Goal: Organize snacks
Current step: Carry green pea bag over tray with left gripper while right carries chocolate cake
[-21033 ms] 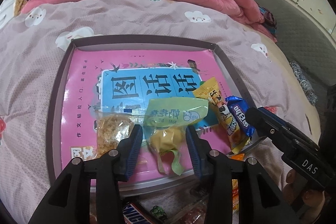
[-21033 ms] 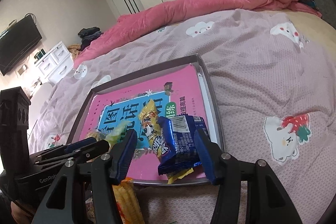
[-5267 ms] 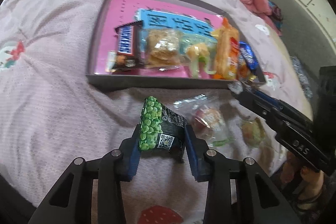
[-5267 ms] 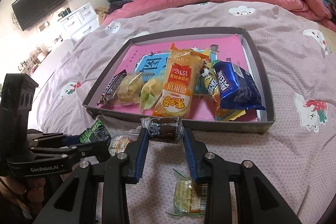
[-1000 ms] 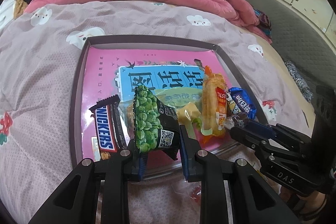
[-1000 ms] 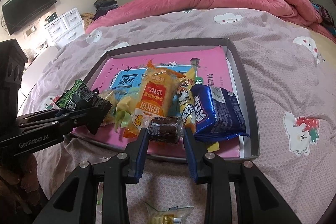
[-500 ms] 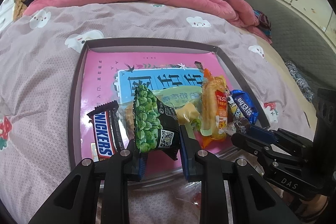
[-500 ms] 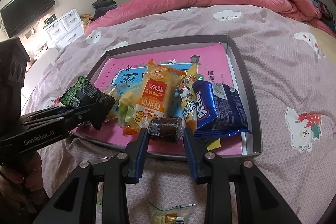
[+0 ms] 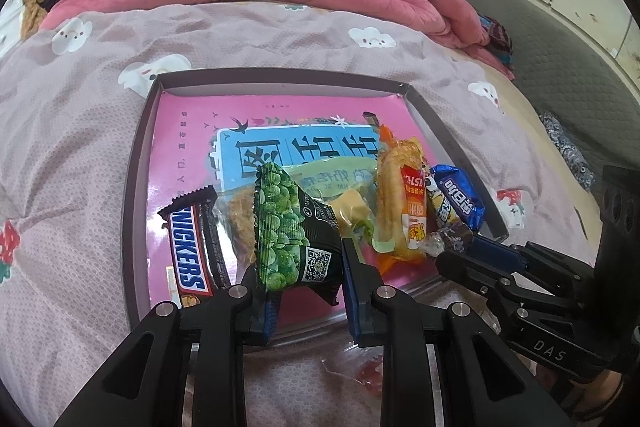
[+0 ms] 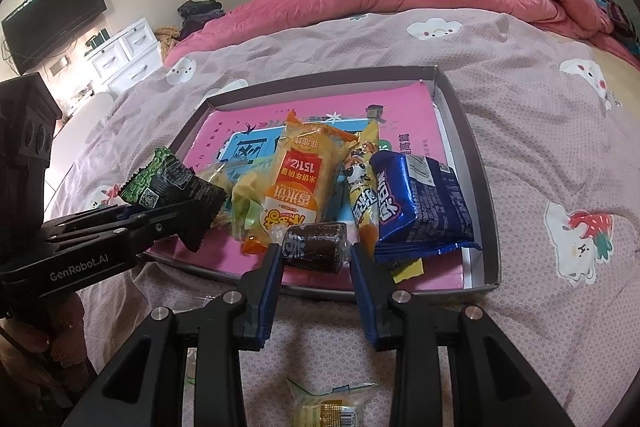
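A shallow grey tray [image 10: 482,187] lies on the bed [image 10: 540,147], lined with a pink printed sheet [image 9: 188,131]. In it, side by side near the front edge, lie a Snickers bar [image 9: 190,239], a clear bag of crumbly snack [image 9: 236,215], a pale green packet [image 9: 336,179], an orange corn-stick bag [image 10: 298,183], a thin yellow stick pack [image 10: 362,187] and a blue biscuit pack [image 10: 420,203]. The left gripper [image 9: 304,291] is clamped on a green pea packet [image 9: 288,231] above the tray's front edge. The right gripper [image 10: 314,259] pinches a dark brown wrapped candy [image 10: 314,247] over the front rim. A small yellow-green packet [image 10: 324,407] lies on the bed outside the tray.
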